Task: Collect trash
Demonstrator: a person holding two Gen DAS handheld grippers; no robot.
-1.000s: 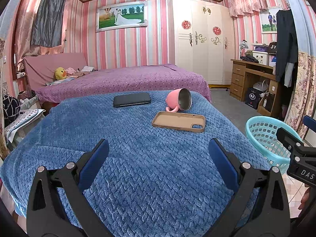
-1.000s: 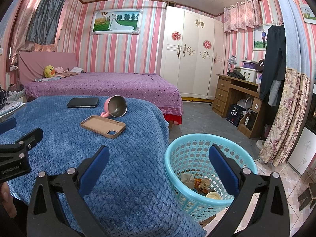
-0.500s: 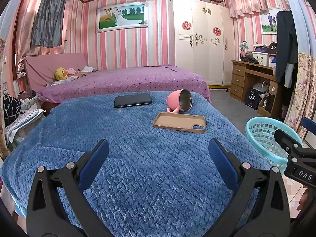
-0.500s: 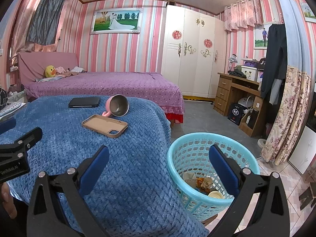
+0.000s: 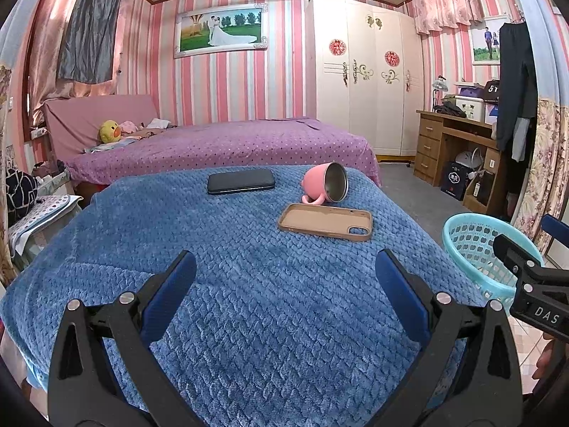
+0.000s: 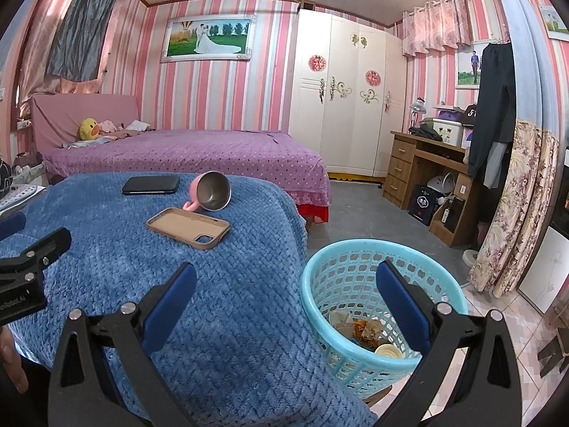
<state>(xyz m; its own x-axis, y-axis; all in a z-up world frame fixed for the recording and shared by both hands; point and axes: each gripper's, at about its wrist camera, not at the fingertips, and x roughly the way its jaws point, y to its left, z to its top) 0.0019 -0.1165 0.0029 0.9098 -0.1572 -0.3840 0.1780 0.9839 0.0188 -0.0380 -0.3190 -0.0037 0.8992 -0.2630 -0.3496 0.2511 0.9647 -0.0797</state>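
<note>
A light blue plastic basket [image 6: 355, 267] stands to the right of the blue-blanketed table [image 6: 106, 249] and holds crumpled wrappers and a small cup [image 6: 366, 331]. The basket also shows in the left wrist view [image 5: 469, 245]. My right gripper [image 6: 284, 295] is open and empty, held above the table's right edge and the basket's near rim. My left gripper [image 5: 284, 284] is open and empty above the blue blanket [image 5: 249, 284]. No loose trash shows on the blanket.
A black phone [image 5: 242, 181], a tipped pink mug [image 5: 325, 186] and a tan phone case [image 5: 325, 221] lie on the blanket's far part. A purple bed [image 5: 220, 146] stands behind, a wooden desk [image 5: 451, 146] at the right.
Both views have shifted slightly; the right gripper has drifted a little to the left, so the basket sits further right in its view. Both grippers stay open and empty.
</note>
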